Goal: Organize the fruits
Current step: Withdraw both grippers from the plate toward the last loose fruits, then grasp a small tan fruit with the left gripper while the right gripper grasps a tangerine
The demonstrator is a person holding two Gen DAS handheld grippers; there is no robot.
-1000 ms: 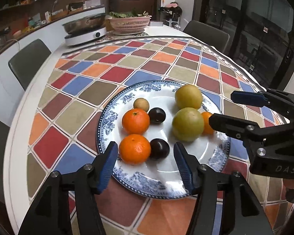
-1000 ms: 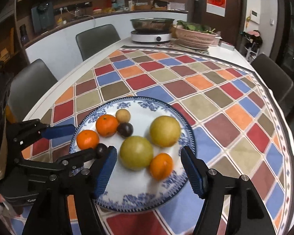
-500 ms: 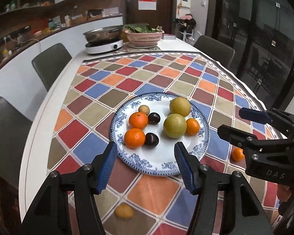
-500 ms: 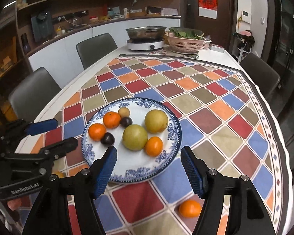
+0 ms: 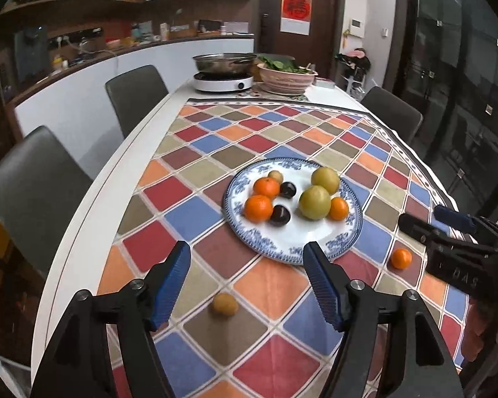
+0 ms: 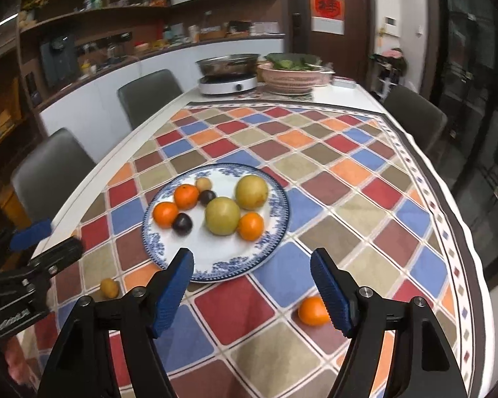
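1. A blue-and-white patterned plate is seen on a surface covered by a cloth of coloured diamonds. Seven fruits are gathered on the plate: three tangerines, two large yellow-green round fruits, two dark plums and one small tan fruit at the far side.

2. Two fruits are seen off the plate, on the cloth. A loose tangerine lies near the plate's right side, close to the viewer. A small yellowish fruit lies near the plate's left side, also close to the viewer.

3. The left claw is held above the surface with its blue pads spread wide and nothing between them. The small yellowish fruit is framed between its pads, lower down.

4. The right claw is likewise spread wide and empty. The loose tangerine is seen just beside its right pad, partly hidden by it.

5. The step in hand is judged to be the approach to the two stray fruits, with most of the gathering already done.

6. For the next move, each claw would need to be lowered over its nearby fruit, centred, closed gently so the round fruit is not rolled away, and then carried to a bare part of the plate.
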